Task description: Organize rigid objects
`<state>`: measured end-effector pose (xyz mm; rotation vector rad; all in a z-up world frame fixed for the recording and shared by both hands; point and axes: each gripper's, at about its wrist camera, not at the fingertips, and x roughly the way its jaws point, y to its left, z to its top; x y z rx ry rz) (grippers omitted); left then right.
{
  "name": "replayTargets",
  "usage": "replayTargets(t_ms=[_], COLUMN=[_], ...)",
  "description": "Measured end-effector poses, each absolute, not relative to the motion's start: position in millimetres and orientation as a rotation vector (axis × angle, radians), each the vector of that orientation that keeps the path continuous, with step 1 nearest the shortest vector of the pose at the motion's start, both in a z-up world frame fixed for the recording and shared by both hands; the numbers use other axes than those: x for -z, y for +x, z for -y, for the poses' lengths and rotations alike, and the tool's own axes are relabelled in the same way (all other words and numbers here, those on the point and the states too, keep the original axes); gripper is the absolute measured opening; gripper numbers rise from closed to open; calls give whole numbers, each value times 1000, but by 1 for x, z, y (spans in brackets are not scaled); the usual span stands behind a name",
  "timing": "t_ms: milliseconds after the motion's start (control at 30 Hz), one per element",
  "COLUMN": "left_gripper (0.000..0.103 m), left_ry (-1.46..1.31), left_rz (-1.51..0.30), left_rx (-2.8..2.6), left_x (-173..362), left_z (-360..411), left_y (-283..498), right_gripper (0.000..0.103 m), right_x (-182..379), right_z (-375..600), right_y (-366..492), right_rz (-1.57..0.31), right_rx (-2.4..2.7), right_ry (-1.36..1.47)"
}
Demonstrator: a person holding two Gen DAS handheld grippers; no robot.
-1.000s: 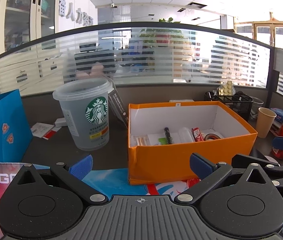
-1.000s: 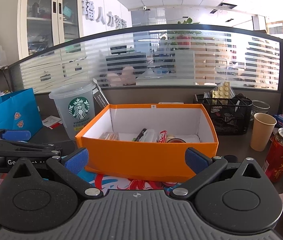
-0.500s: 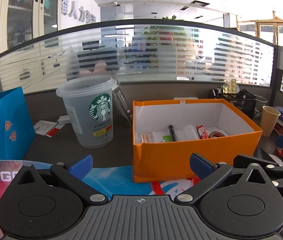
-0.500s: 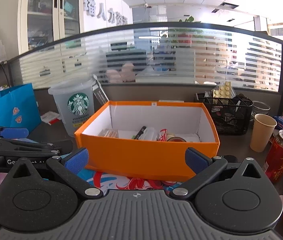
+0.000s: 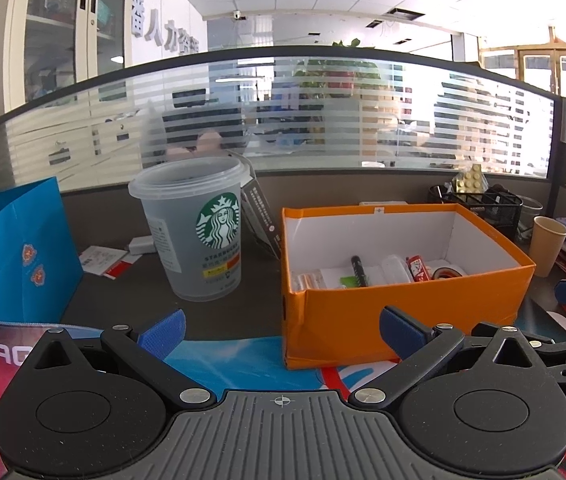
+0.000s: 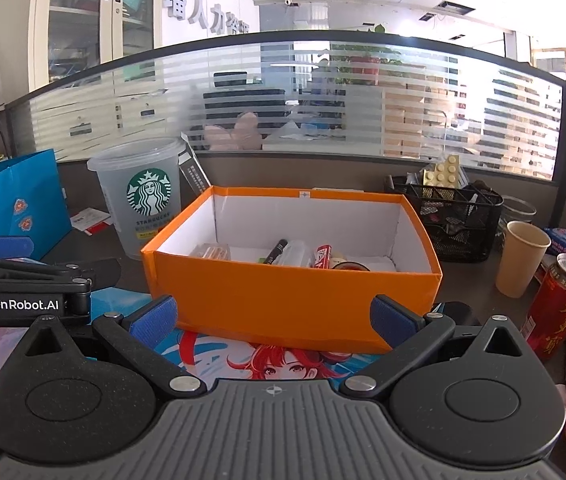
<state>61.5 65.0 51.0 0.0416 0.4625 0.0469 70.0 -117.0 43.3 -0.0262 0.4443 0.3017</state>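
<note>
Since the earlier frames the left wrist view has drifted left: the orange box [image 5: 403,292] sits further right in it and the plastic cup [image 5: 199,232] has come toward centre. The right wrist view has shifted only slightly; the box stays roughly centred.

Progress: the box already holds several small items: a black marker [image 6: 275,251], a clear plastic piece [image 6: 297,254], a red packet [image 6: 323,257], a tape roll [image 6: 350,266] and a pack of pale sticks [image 6: 211,252]. All lie on the box floor toward the near wall. No loose item shows on the desk mat [image 6: 283,360] in front of the box, so the sorting looks mostly or fully done; I cannot confirm this, as the desk beneath the grippers is hidden.

Off to the sides: blue bag [image 5: 15,248], paper cup [image 6: 523,264], red can [image 6: 559,304], wire basket [image 6: 447,220]. Whether any of these belong to the task is unclear.

Pose: left gripper [image 5: 281,326] is held low and level, aimed at the gap between cup and box, fingers spread wide, nothing between them. Right gripper [image 6: 273,318] is level, facing the box's near wall, fingers likewise apart and empty. The two are side by side, close together.
</note>
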Motion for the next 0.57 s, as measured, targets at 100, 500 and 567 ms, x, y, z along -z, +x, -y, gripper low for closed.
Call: replayTargets(t_ms=[100, 500, 567], left_gripper=[103, 103, 103], left_ry=[36, 39, 34], left_rz=[-457, -384, -391], left_rx=[-41, -32, -35], left_x=[-52, -58, -58], left_z=[-67, -68, -70], left_y=[60, 45, 46], right_gripper=[103, 103, 103], right_x=[-44, -41, -41], right_z=[115, 109, 109], right_y=[67, 62, 62], right_rz=[-436, -444, -443], right_rx=[-294, -286, -285], right_ry=[-40, -66, -66])
